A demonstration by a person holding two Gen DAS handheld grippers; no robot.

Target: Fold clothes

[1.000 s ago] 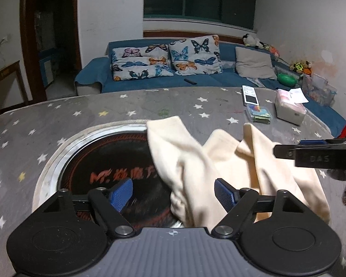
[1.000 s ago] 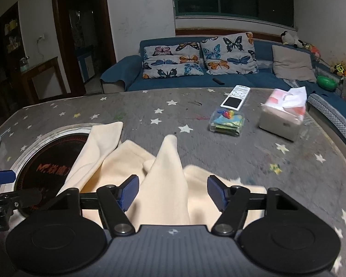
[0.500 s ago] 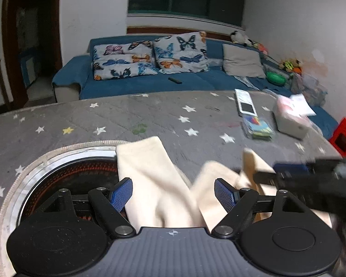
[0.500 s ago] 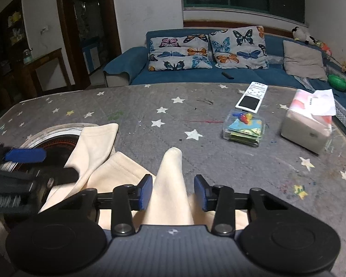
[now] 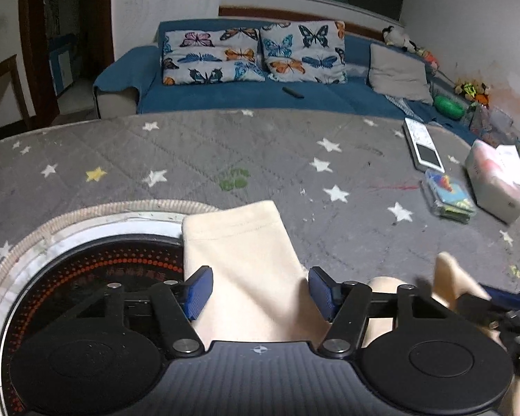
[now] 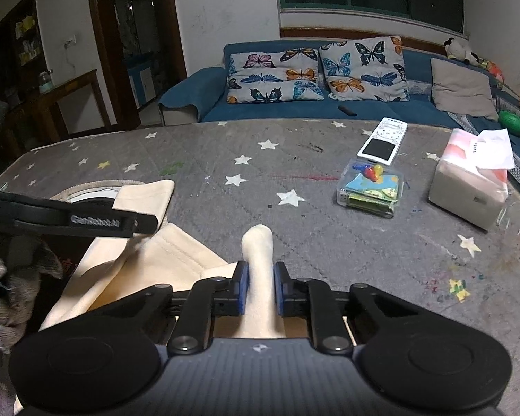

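While right claw point(image 6: 260, 293) pinches cream garment point(image 6: 163, 260), left claw point(image 5: 258, 293) straddles it.

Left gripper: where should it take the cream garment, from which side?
Take the flat hemmed leg just behind its hem, coming in from the near side along its length. It already lies between the left gripper pads, whose jaws have just been closing; right gripper pinches the other fold.

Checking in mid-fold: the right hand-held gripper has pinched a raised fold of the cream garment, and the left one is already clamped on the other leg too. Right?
Not quite. In the left wrist view the left hand-held gripper straddles the cream garment with its jaws just closing, pads not yet pressing. The right hand-held gripper has pinched its raised fold, as the right wrist view shows.
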